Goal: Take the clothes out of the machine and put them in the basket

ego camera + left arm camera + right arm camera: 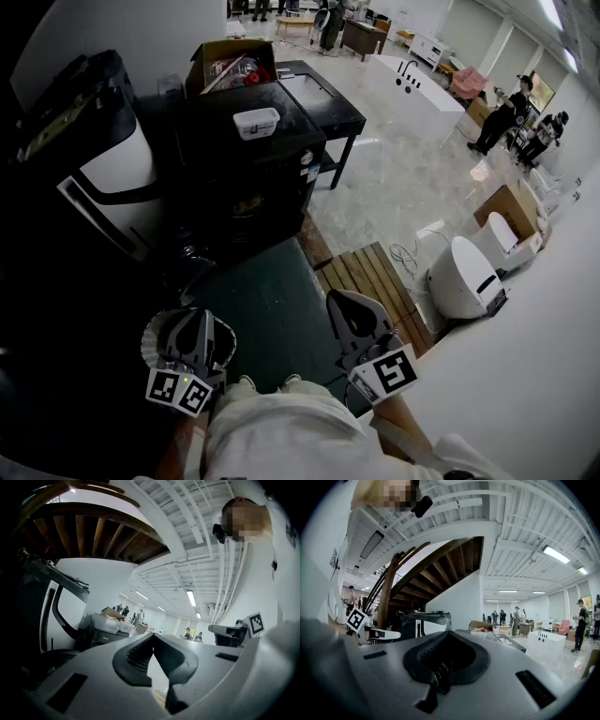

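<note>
A black front-loading machine (246,183) stands ahead of me, also seen in the left gripper view (101,632). No clothes and no basket can be made out. My left gripper (192,321) is held low at the left over a dark green mat (267,314); its pads (140,656) meet at the tip, with nothing between them. My right gripper (345,305) hangs beside it at the right, level and short of the machine. Its dark pads (440,656) are pressed together and hold nothing.
On the machine sit a white tub (256,122) and an open cardboard box (230,64). A black table (323,98) stands to its right. A black-and-white unit (94,155) is at the left. A wooden pallet (370,281) and white appliances (464,277) lie at the right. People stand far off.
</note>
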`<state>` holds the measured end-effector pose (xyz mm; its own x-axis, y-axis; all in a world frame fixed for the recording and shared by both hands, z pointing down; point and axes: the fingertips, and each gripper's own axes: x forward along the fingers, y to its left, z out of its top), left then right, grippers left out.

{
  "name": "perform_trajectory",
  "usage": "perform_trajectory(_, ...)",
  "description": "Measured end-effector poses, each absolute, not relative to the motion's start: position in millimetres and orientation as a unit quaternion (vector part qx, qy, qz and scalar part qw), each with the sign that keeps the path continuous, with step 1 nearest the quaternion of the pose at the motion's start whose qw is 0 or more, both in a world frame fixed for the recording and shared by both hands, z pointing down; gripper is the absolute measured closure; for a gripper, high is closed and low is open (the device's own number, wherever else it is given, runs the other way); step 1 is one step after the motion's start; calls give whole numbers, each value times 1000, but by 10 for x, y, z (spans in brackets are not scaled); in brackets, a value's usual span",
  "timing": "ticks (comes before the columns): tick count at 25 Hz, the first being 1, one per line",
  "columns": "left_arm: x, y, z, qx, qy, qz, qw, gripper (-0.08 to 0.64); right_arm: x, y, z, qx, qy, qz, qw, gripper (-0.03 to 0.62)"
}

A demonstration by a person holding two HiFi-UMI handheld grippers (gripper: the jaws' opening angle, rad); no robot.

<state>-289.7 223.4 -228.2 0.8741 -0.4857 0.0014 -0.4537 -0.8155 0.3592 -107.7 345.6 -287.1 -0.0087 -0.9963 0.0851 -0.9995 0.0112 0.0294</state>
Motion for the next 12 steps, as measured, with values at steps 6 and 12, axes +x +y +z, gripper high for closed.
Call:
perform_trajectory(6,-2866,2207,-2238,952,-245,-46,180,548,-1061,3440,-2806,703,-709,24,42,578)
perform_trajectory(12,-2836,2181,-2271,949,-243,-65,188,546,-1041,3448,-2788,693,-720,33,32,578)
